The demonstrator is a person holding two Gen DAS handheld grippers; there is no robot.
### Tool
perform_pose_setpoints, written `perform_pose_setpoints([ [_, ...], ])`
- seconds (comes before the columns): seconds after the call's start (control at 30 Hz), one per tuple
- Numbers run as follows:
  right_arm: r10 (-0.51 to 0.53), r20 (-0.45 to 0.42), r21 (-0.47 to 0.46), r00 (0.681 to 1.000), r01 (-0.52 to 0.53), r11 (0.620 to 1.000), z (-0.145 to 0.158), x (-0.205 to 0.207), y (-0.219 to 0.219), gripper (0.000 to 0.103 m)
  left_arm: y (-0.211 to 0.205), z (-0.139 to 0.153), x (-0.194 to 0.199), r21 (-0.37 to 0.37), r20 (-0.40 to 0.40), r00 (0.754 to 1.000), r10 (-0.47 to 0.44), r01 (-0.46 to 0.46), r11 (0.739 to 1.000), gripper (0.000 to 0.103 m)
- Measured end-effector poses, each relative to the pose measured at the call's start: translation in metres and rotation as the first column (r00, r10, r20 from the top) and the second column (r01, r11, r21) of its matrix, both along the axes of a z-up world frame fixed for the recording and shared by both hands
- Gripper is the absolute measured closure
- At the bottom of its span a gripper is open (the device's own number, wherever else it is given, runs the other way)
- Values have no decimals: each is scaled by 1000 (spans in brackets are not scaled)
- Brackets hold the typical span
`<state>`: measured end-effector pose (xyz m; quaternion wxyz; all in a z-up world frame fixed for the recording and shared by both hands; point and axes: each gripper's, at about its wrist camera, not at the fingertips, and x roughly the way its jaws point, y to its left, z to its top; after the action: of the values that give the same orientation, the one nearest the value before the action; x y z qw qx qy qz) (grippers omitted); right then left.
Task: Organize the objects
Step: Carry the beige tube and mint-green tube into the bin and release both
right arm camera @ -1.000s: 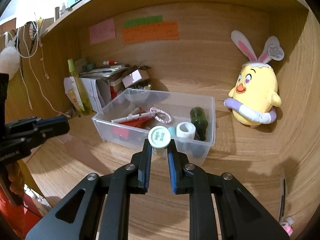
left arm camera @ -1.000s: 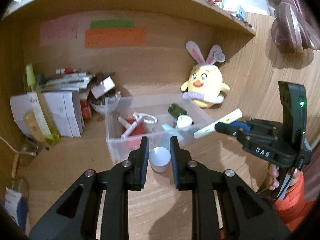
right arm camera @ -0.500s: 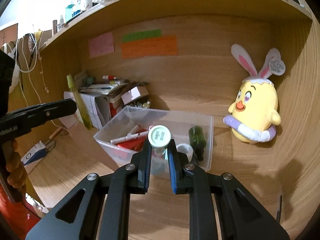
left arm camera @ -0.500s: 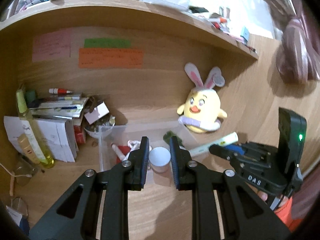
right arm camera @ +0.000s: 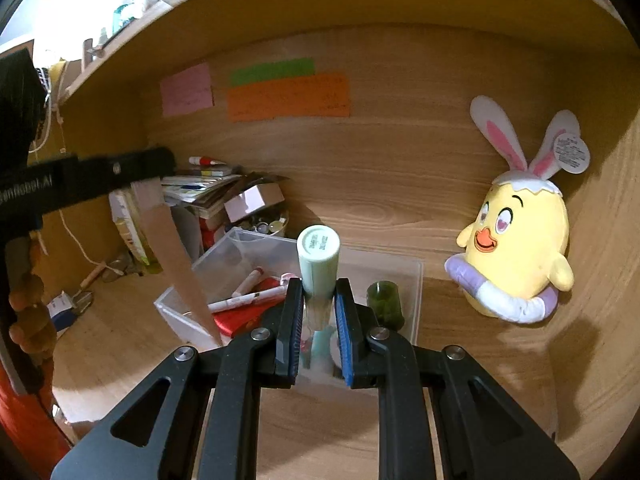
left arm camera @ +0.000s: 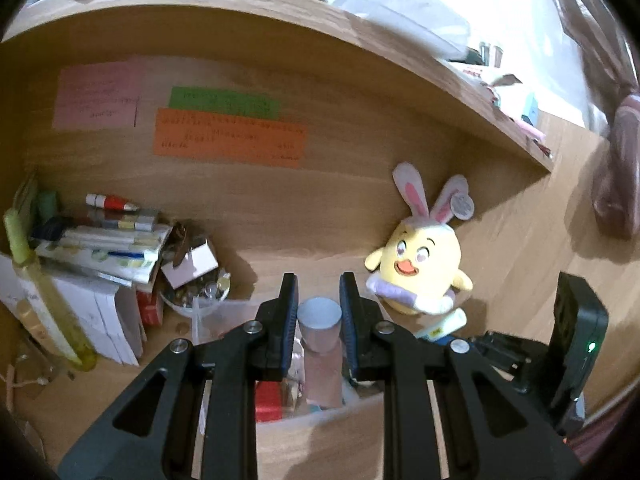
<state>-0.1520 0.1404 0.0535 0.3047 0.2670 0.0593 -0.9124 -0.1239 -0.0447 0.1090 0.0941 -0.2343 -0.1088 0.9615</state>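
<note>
My left gripper (left arm camera: pixel 318 300) is shut on a pinkish tube (left arm camera: pixel 322 376) with a silver-white cap, held upright above the clear plastic bin (left arm camera: pixel 208 316). In the right wrist view that left gripper (right arm camera: pixel 160 164) reaches in from the left, and the pinkish tube (right arm camera: pixel 172 256) hangs down over the bin's left corner. My right gripper (right arm camera: pixel 318 292) is shut on a pale green tube (right arm camera: pixel 318 256), round cap toward the camera, above the bin (right arm camera: pixel 416 280). The bin holds markers (right arm camera: pixel 248 300), a red item and a dark green bottle (right arm camera: pixel 386 304).
A yellow chick plush with bunny ears (right arm camera: pixel 516 240) leans in the right back corner. Stacked papers and boxes (left arm camera: pixel 100 248), a tall yellow-green bottle (left arm camera: pixel 40 292) and a bowl of small bits (left arm camera: pixel 200 292) crowd the left. A shelf board (left arm camera: pixel 280 20) overhangs.
Both grippers rose and drew back with their tubes still held. The bin has dropped lower in both views, and the left one's tube now hangs over the bin's left corner.
</note>
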Motion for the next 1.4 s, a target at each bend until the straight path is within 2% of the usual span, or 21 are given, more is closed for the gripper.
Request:
perform_pose_setpoints([
  [0.13, 3, 10, 3, 1000, -3, 1000, -2, -13, -4, 89, 2, 0, -15, -18, 8, 1000, 2, -2, 1000, 83],
  [0.33, 3, 28, 51, 1000, -4, 999, -13, -33, -16, 89, 3, -34, -45, -27, 102, 995, 11, -8, 1000, 83],
  [0.5, -26, 28, 114, 999, 23, 993, -24, -45, -22, 89, 1, -56, -60, -31, 139, 990, 15, -11, 999, 83],
  [0.67, -31, 36, 167, 999, 25, 986, -32, -54, -28, 89, -7, -59, -59, -27, 135, 991, 19, -15, 1000, 83],
  [0.87, 2, 60, 197, 998, -14, 980, -39, -60, -45, 89, -22, -69, -63, -82, 166, 981, 97, -85, 993, 81],
  [1.03, 29, 82, 212, 996, -46, 976, -45, -62, -61, 89, -39, -86, -63, -120, 218, 968, 125, -101, 988, 73],
  [1.17, 46, 101, 225, 994, -68, 972, -52, -64, -73, 89, -46, -107, -62, -145, 295, 949, 110, -70, 987, 69],
  [1.2, 50, 106, 229, 993, -73, 971, -54, -64, -76, 89, -46, -109, -60, -156, 285, 952, 114, -72, 985, 67],
  [1.23, 54, 110, 232, 992, -78, 970, -56, -64, -79, 89, -45, -108, -58, -173, 282, 952, 122, -75, 982, 58],
  [1.3, 59, 120, 233, 991, -86, 969, -59, -64, -82, 89, -46, -107, -52, -171, 281, 953, 113, -66, 983, 51],
  [1.4, 66, 141, 233, 988, -98, 967, -64, -65, -86, 89, -46, -103, -43, -161, 270, 958, 97, -55, 985, 48],
])
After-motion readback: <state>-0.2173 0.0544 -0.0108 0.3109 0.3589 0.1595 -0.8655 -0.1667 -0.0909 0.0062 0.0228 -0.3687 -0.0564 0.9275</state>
